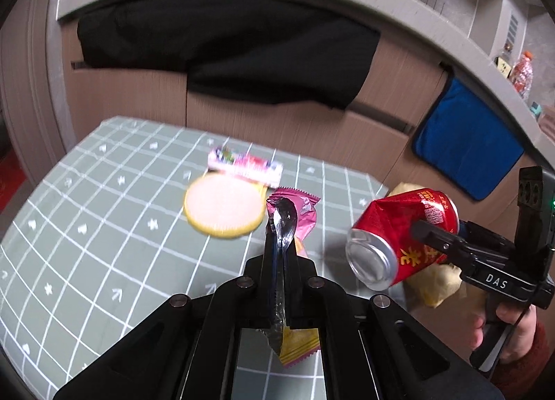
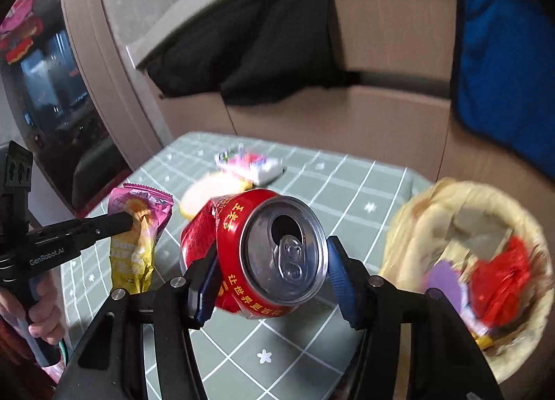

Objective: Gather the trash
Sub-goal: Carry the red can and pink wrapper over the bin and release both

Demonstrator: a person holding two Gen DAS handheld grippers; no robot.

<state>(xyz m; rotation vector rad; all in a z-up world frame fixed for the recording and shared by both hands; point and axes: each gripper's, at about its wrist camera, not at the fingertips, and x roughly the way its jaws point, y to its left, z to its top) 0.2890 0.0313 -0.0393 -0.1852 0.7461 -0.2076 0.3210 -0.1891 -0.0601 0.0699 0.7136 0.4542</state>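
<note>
Green grid tablecloth: yellow-rimmed lid, colourful packet resting on it.

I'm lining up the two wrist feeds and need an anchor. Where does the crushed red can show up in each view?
Left wrist view: the crushed red can is at right of centre, held off the table by the right gripper, its base toward the camera.
Right wrist view: the can fills the centre, between the fingers, its opened top facing the camera.
Shared landmark: the round yellow-rimmed disc on the green grid tablecloth.

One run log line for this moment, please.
left gripper: shut on snack wrapper | right gripper: shut on red can | basket: beside table
</note>
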